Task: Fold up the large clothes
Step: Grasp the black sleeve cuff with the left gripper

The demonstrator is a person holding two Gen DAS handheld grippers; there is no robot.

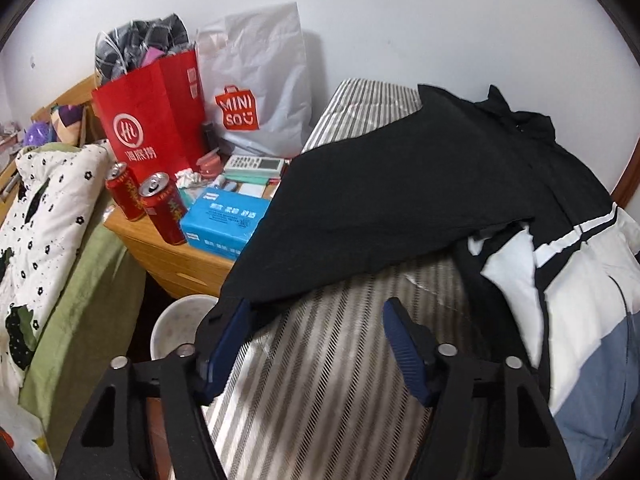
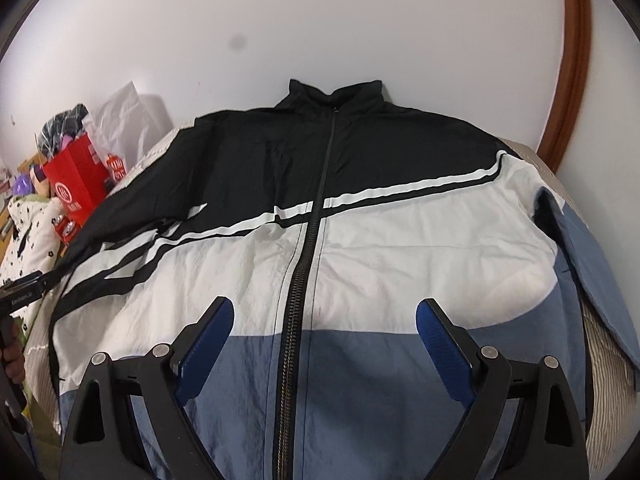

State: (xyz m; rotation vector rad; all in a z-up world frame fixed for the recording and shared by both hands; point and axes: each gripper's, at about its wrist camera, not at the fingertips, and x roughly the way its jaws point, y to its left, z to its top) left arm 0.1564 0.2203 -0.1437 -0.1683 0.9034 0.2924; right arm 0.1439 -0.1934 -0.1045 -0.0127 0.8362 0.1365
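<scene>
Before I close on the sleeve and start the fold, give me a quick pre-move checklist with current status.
1. Jacket spread flat, front up, zipped: ok.
2. Left gripper at the black sleeve: ok; the cuff lies against its left finger.
3. Sleeve gripped: not ok; the pads do not press it.
4. Right gripper open over the zipper, holding nothing: ok.
5. Far sleeve lying flat: cannot tell; it drops over the mattress edge.
6. Cans on the nightstand clear of the sleeve: ok.
</scene>
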